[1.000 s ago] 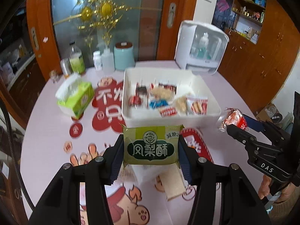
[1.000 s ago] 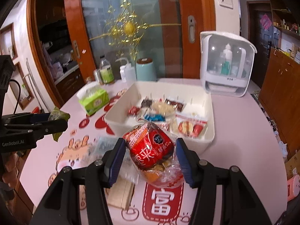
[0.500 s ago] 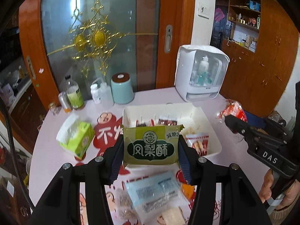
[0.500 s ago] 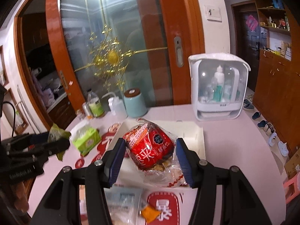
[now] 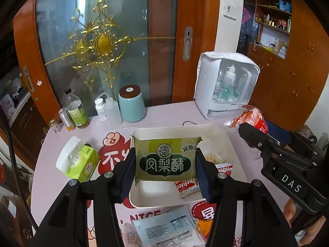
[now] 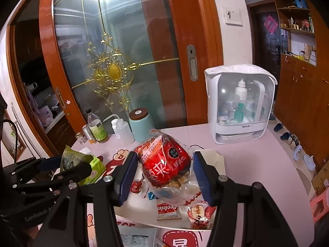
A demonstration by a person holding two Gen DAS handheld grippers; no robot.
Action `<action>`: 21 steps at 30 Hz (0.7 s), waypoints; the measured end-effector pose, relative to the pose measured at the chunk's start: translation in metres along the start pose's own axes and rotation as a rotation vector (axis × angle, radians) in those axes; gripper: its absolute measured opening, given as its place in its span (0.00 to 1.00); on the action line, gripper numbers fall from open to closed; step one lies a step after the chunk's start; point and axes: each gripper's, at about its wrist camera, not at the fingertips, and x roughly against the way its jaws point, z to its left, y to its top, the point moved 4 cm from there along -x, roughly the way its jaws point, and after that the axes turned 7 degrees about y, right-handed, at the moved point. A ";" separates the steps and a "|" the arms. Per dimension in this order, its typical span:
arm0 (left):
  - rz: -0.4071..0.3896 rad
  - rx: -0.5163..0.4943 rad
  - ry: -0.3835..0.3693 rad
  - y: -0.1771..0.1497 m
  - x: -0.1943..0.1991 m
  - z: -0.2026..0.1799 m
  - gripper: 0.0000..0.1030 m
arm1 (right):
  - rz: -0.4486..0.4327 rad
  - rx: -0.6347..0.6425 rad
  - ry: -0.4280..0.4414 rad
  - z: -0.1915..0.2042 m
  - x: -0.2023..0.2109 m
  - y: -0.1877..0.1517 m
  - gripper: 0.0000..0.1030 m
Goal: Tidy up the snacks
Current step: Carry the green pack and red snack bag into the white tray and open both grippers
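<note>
Left claw (image 5: 165,169) clamps the green pastry pack (image 5: 164,160), right claw (image 6: 162,178) clamps the red snack bag (image 6: 164,165); white bin (image 5: 234,150) sits directly below-ahead of both, left nearer its centre.

Each of the 2 views looks forward and downward from a hand-held tool, close above the pink worktop (image 5: 162,115), facing the glass door (image 6: 115,61). Both share the white tray (image 5: 230,142), teal jar (image 6: 141,125) and white cabinet (image 5: 226,86); each also catches the other tool at its edge.
</note>
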 end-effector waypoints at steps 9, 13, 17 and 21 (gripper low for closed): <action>0.047 -0.021 0.040 -0.009 -0.032 0.002 0.50 | 0.070 -0.015 -0.025 -0.007 -0.028 -0.013 0.54; 0.063 -0.024 0.061 -0.011 -0.044 0.006 0.50 | 0.102 -0.014 -0.030 -0.008 -0.040 -0.018 0.54; 0.081 -0.028 0.080 -0.012 -0.056 0.009 0.51 | 0.129 -0.016 -0.038 -0.010 -0.051 -0.021 0.54; 0.110 -0.028 0.087 -0.016 -0.069 0.010 0.52 | 0.158 -0.008 -0.050 -0.010 -0.062 -0.024 0.56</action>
